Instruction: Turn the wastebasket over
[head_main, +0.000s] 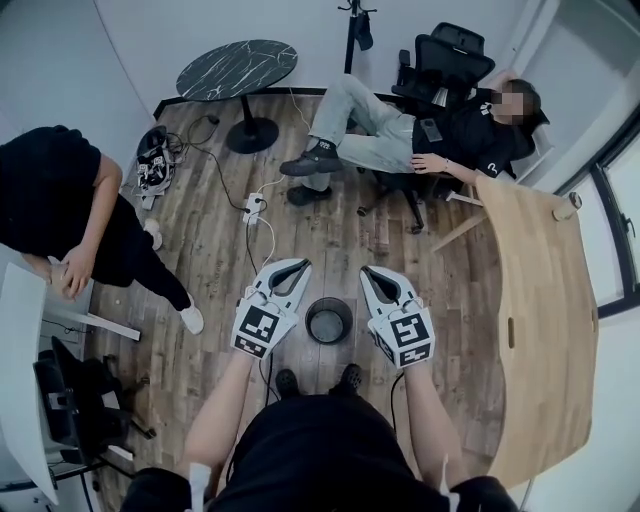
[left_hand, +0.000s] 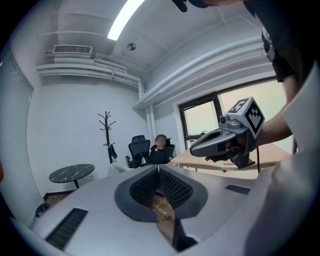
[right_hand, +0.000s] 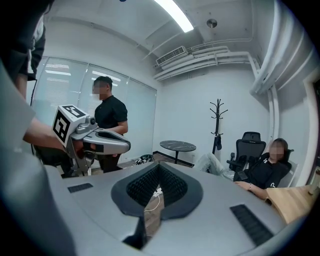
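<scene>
The wastebasket (head_main: 329, 320) is standing upright on the floor (head_main: 330, 235), mouth facing up. The left gripper (head_main: 302, 266) and right gripper (head_main: 368, 271) are hanging at its sides, both clenched, empty. A power strip (head_main: 253, 206) is lying beyond it.

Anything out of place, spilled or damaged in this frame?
Nothing stands out. The wastebasket stands open end up on the floor, between the shut, empty left gripper and right gripper. A power strip lies loose beyond it.
</scene>
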